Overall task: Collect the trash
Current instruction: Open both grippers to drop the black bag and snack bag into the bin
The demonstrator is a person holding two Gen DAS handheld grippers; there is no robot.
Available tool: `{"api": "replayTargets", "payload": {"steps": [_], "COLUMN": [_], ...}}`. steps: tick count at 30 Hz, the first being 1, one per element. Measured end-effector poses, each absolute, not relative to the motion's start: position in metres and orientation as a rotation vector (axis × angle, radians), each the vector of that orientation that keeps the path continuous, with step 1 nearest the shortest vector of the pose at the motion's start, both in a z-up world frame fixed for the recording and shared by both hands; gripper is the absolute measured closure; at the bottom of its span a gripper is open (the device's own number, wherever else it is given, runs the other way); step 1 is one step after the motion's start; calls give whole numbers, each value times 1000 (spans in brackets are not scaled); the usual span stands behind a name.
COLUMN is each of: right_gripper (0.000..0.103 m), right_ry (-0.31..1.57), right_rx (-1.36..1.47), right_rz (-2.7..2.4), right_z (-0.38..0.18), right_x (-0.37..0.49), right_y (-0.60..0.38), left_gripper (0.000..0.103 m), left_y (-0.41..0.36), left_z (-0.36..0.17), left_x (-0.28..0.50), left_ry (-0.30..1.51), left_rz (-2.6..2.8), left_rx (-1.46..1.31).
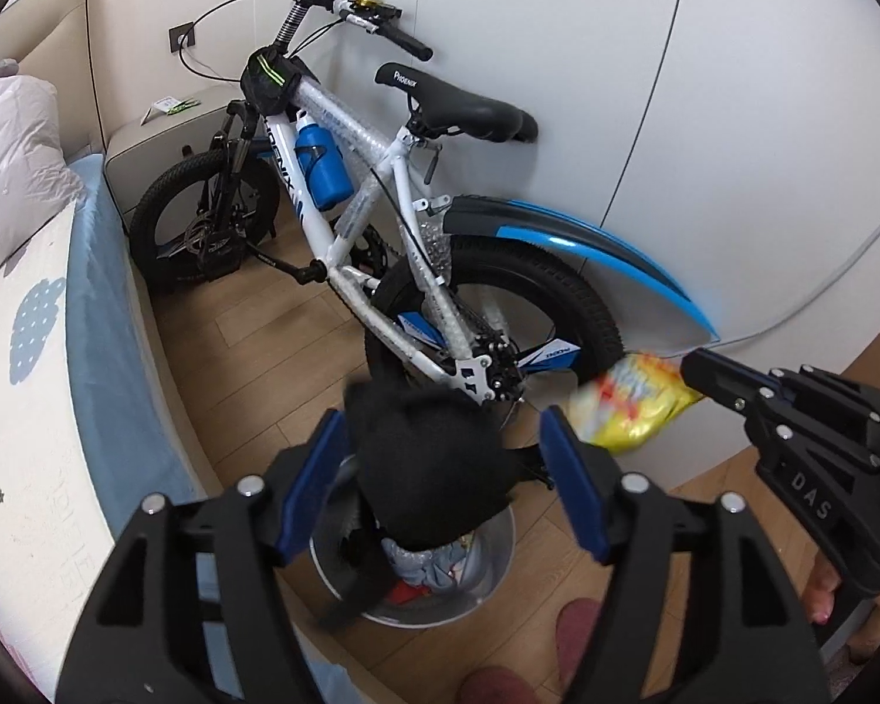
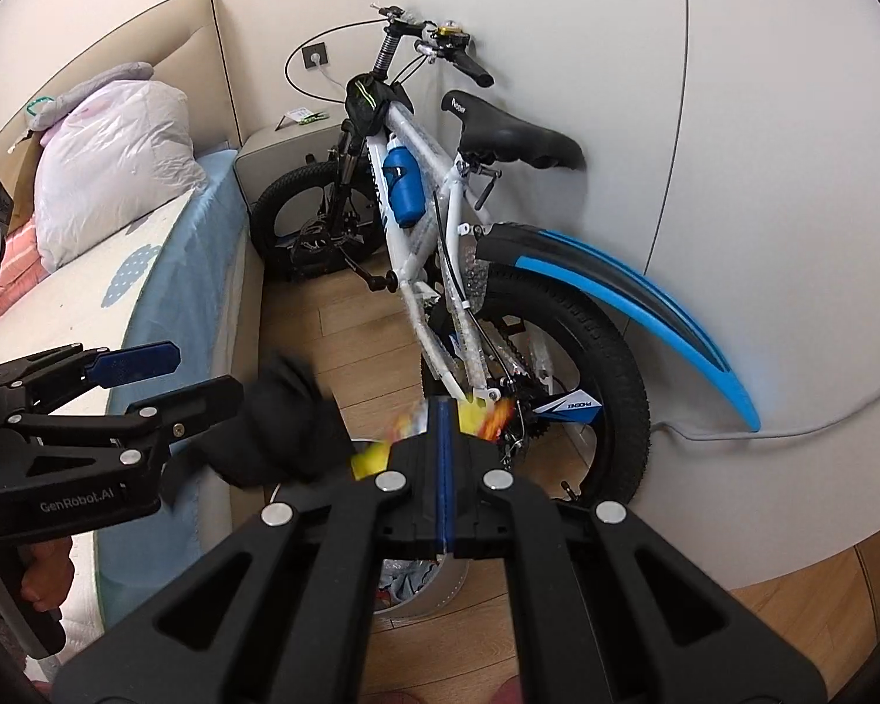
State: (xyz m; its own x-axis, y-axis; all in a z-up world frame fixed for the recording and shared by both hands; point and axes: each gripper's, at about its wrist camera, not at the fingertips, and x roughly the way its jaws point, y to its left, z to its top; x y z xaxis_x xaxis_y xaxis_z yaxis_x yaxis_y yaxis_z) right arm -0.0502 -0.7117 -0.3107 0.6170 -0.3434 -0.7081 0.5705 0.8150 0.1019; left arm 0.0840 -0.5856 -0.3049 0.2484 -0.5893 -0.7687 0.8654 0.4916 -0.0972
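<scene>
A round metal trash bin (image 1: 493, 563) stands on the wood floor with cloth and scraps inside; it also shows in the right wrist view (image 2: 440, 592). A crumpled black item (image 1: 434, 469) hangs blurred above the bin between the wide-open fingers of my left gripper (image 1: 443, 481), which do not touch it. The same black item (image 2: 287, 428) and the left gripper (image 2: 158, 375) show in the right wrist view. My right gripper (image 2: 446, 410) is shut on a yellow snack wrapper (image 1: 633, 405), held beside the bin.
A white and blue bicycle (image 1: 381, 205) leans against the white wardrobe right behind the bin. A bed (image 1: 47, 352) with a blue sheet runs along the left. A grey nightstand (image 1: 158, 146) stands at the back. Red slippers (image 1: 575, 622) are on the floor.
</scene>
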Motion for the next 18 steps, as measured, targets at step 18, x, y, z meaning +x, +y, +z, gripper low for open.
{"api": "replayTargets", "payload": {"steps": [18], "right_gripper": [103], "right_ry": [757], "right_rx": [369], "right_rz": [-440], "right_z": [-340], "right_x": [-27], "right_y": [-689], "left_gripper": [29], "left_y": [-563], "left_z": [-339], "left_x": [105], "left_ry": [895], "left_rz": [-918], "left_rx": [421]}}
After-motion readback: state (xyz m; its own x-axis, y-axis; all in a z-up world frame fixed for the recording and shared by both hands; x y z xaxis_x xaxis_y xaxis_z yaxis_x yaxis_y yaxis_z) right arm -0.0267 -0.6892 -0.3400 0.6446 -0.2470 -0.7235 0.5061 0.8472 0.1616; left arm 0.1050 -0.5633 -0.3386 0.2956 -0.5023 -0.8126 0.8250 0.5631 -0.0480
